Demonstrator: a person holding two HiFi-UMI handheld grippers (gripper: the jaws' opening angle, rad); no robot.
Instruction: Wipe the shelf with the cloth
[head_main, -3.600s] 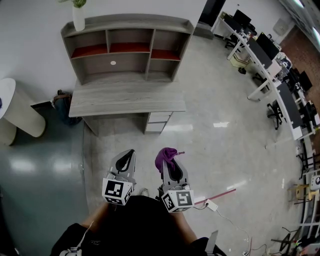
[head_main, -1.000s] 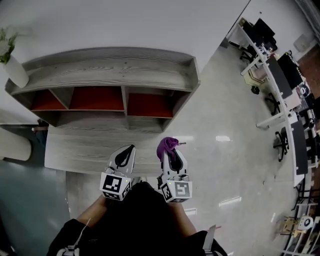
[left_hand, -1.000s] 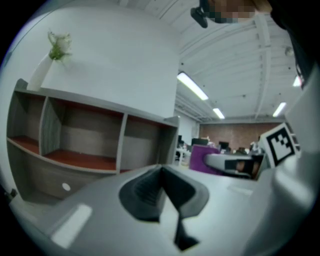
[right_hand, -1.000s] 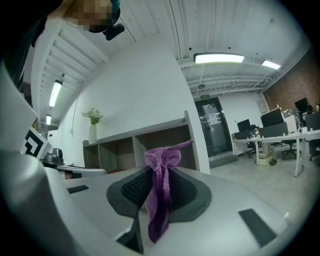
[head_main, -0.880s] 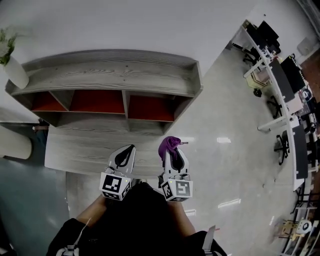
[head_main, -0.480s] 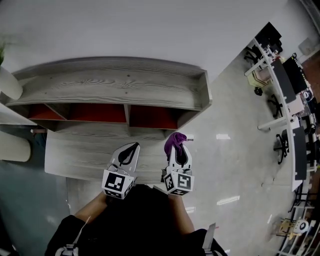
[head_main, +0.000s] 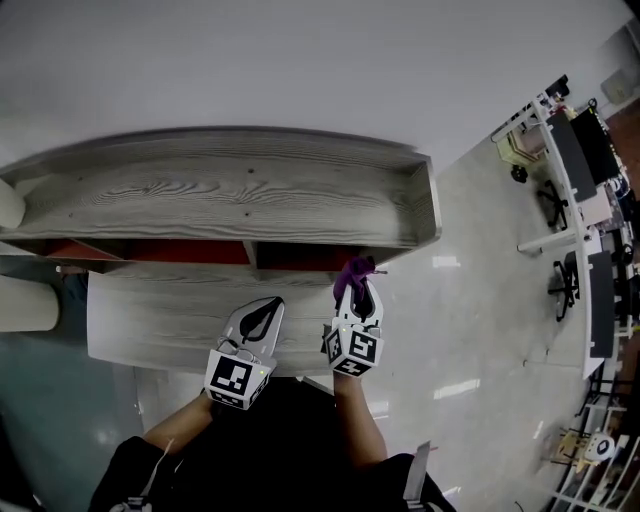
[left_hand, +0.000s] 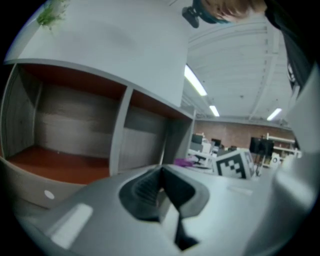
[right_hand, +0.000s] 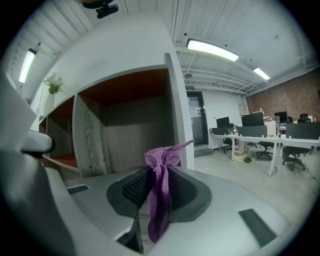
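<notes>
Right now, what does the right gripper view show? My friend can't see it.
The right gripper is shut on a purple knitted cloth, which sticks up between its dark jaws. Just beyond stands a grey wooden shelf unit with reddish-brown compartments, and office desks line the room at the right.

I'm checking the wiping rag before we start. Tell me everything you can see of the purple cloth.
The cloth is small, purple, knitted-looking and crumpled. The shut jaws of the right gripper pinch it: a wad sticks out past the jaw tips, one thin corner points sideways, and a strip hangs back between the jaws. It is held in the air before the right-hand compartment of the grey shelf unit, apparently touching only the jaws.
</notes>
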